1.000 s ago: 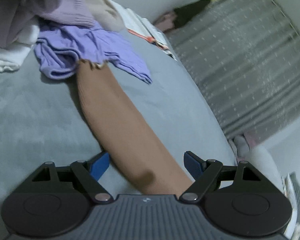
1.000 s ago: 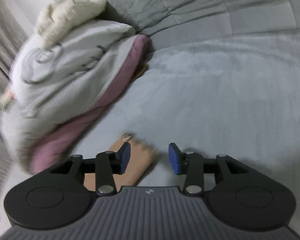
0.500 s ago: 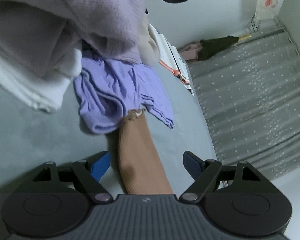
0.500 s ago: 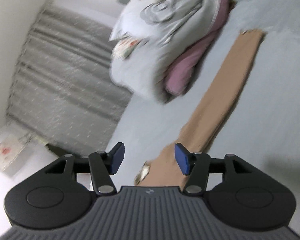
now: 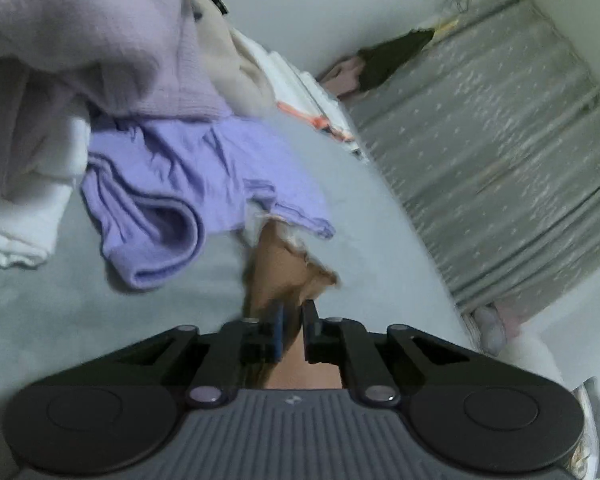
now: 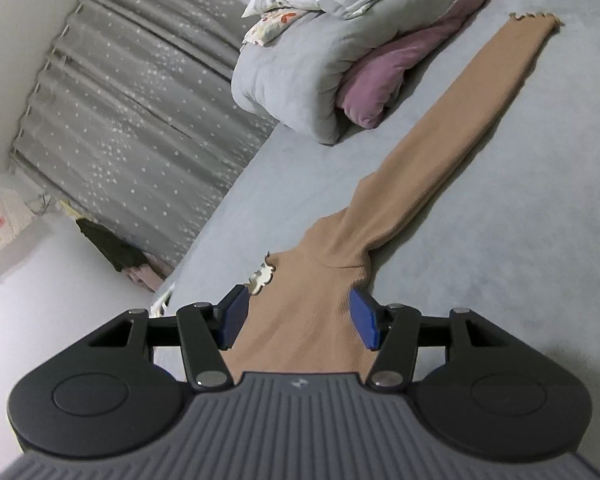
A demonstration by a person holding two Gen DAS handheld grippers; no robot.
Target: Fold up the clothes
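Observation:
A tan ribbed garment (image 6: 440, 152) lies stretched out long and narrow on the grey bed (image 6: 520, 240), its frilled far end near the rolled duvet. My right gripper (image 6: 300, 320) is open, its blue pads on either side of the near, bunched part of the cloth. In the left wrist view my left gripper (image 5: 294, 326) is shut on the other frilled end of the tan garment (image 5: 284, 268), which bunches up just past the pads.
A pile of clothes lies ahead of the left gripper: a purple top (image 5: 180, 184), a lilac knit (image 5: 100, 40), white cloth (image 5: 16, 216). A rolled grey and pink duvet (image 6: 340, 60) sits by the garment's far end. A grey starred curtain (image 6: 140, 100) hangs beside the bed.
My left gripper has closed on the tan garment's frilled end and bunched it. My right gripper has drawn back along the garment, which now lies between its open pads.

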